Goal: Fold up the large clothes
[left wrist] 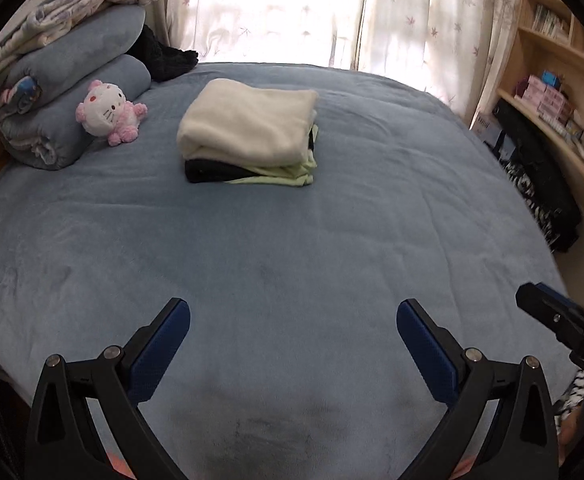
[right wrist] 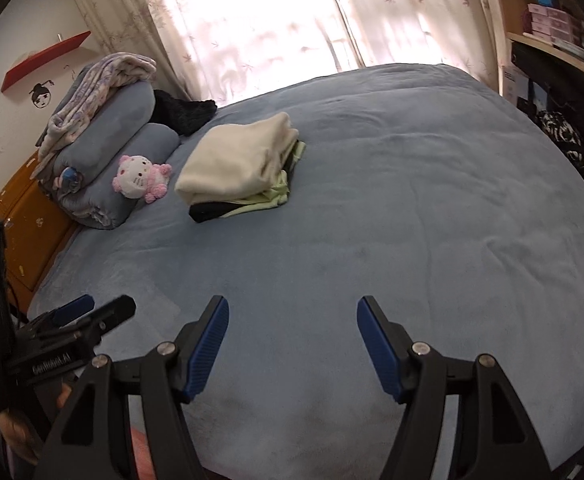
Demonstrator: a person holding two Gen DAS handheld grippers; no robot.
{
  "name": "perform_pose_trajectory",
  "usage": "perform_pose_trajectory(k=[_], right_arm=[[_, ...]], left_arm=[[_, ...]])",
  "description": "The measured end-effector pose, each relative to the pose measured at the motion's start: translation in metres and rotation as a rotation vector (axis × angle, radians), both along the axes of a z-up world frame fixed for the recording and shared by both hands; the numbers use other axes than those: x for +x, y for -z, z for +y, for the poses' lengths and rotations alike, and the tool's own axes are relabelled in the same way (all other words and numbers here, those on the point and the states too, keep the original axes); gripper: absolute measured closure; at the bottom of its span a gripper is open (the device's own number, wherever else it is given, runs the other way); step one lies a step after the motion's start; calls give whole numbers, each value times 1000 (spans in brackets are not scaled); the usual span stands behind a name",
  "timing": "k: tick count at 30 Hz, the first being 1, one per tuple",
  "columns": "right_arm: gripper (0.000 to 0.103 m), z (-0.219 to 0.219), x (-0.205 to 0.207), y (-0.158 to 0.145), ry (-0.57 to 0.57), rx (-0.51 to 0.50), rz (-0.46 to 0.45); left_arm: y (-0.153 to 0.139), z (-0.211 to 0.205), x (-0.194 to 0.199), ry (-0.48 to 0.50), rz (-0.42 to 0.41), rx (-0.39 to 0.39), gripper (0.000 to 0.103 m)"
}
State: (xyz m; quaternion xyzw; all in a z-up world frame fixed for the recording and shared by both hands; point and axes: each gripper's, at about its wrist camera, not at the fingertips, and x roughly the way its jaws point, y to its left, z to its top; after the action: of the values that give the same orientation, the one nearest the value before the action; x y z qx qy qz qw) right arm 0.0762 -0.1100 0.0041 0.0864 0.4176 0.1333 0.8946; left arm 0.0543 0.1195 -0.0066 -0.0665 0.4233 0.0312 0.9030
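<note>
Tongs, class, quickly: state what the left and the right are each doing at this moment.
Left tongs: open, holding nothing, above the blue fleece bedcover.
Right tongs: open, holding nothing, above the same cover.

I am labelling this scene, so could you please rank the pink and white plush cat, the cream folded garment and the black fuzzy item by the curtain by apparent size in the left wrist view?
1. Cream folded garment, clearly largest.
2. and 3. Black fuzzy item and pink and white plush cat: they look alike in size; the black one is farther away and partly hidden, so I cannot rank them.
</note>
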Motion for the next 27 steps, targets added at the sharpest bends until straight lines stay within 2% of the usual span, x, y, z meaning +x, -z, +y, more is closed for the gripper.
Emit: perform_pose_trajectory(k=[4, 11, 16, 27], right_arm=[[36, 4, -7, 3, 0, -37, -19], [36, 10, -13, 1, -26, -100, -58], [36, 11, -14, 2, -41, -96, -62], [36, 9, -13, 4, -54, -78, -62]], left_arm=[[4, -19, -5, 16, 6, 44, 1], [1, -31, -7, 41, 1, 47, 1], [-1, -34, -6, 37, -3, 66, 1], [4, -27, 1, 29, 33, 17, 1]])
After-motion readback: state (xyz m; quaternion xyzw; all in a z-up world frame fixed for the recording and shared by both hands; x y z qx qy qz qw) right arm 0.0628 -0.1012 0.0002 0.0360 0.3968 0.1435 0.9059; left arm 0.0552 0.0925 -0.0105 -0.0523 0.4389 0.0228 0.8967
